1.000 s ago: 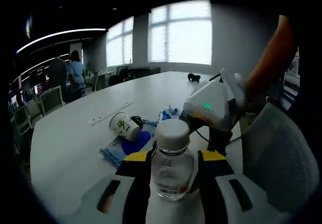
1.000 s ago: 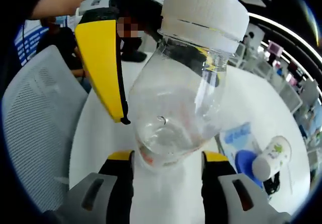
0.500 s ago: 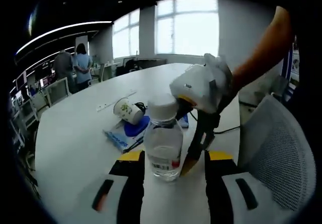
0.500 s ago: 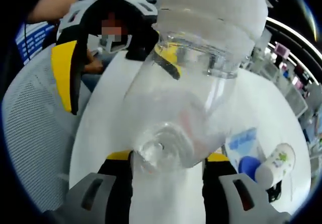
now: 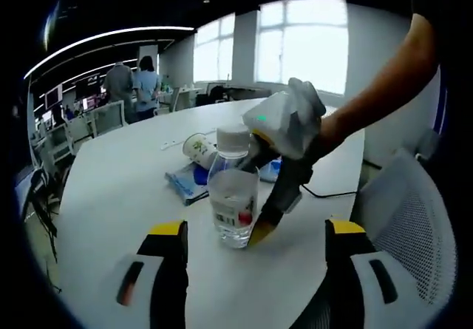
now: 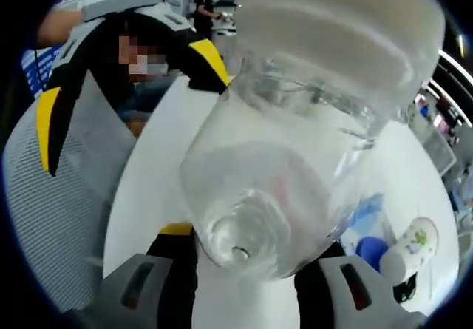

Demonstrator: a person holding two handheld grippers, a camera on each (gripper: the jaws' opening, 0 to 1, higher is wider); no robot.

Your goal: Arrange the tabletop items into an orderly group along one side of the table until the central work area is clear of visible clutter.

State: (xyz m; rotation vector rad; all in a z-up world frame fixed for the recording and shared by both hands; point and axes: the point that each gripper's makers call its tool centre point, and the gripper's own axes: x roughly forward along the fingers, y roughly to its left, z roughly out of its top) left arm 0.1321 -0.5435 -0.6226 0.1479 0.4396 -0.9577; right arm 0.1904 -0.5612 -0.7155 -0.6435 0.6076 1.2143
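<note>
Clear bottle (image 5: 233, 196) with white cap, upright on the white table (image 5: 111, 196), gripped low on its body by the right gripper (image 5: 260, 218), which reaches in from the right side of the left gripper view. In the right gripper view, bottle (image 6: 295, 174) very close to the lens, between the two jaws, its long axis leaning up and away toward the cap. Left gripper (image 5: 255, 251) spread wide and holding nothing, just in front of the bottle, apart from it; seen also in the right gripper view (image 6: 126, 55), beyond the bottle.

So, right gripper nearer and already holding; probably the one to carry the bottle toward the group.

Behind the bottle, near it: a paper cup (image 5: 198, 150) on its side, a blue packet (image 5: 185, 185), a dark cable (image 5: 325, 194). Same cup (image 6: 405, 240) at the right edge of the right gripper view.

Table long, pale, smooth. A mesh chair (image 5: 403, 225) at the near edge. Office room with large bright windows (image 5: 303, 44); two people (image 5: 133, 85) standing far away on the left.
</note>
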